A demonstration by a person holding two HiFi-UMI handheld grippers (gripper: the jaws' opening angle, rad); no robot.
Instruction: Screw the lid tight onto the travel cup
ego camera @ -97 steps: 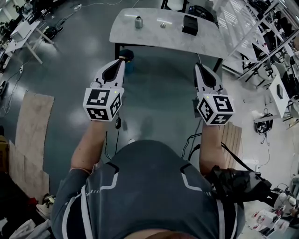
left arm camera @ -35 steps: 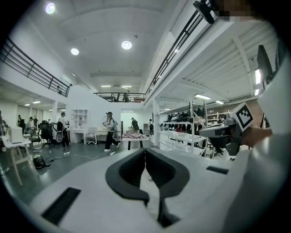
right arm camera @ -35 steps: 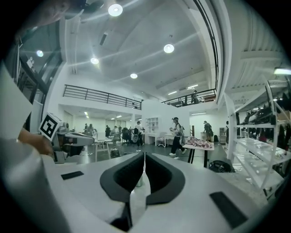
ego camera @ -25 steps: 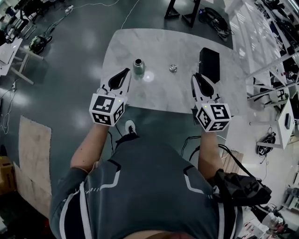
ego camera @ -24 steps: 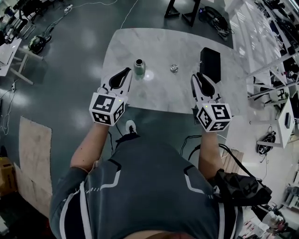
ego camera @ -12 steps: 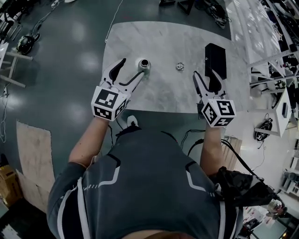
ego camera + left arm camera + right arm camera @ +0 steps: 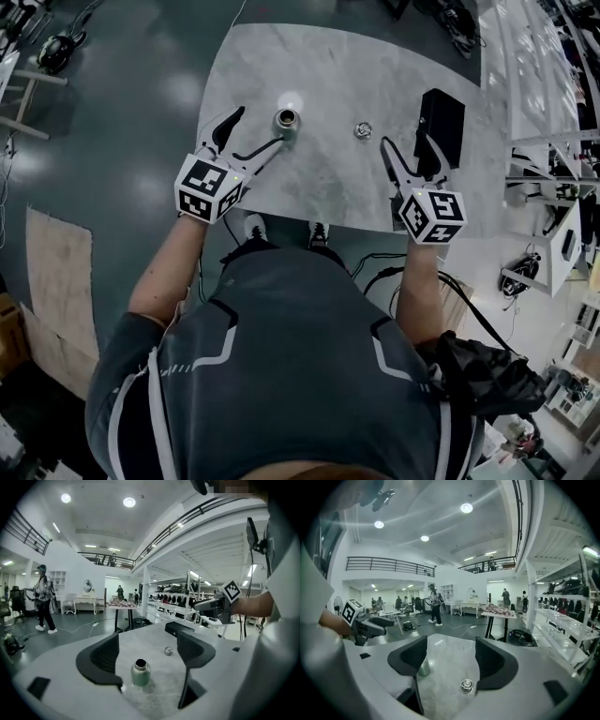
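The open cup (image 7: 286, 119) stands upright on the table (image 7: 328, 187), upper middle of the head view, with the lid (image 7: 363, 129) lying apart to its right. The left gripper (image 7: 258, 127) and right gripper (image 7: 406, 145) have just been opening; both sets of jaws are wide apart and grip nothing.

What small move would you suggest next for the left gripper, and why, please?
Probably ease the left gripper forward so the travel cup sits between its pads. Its jaws have just been opening and stand wide, empty; the uncapped cup stands just ahead of them, the lid lying apart on the table.
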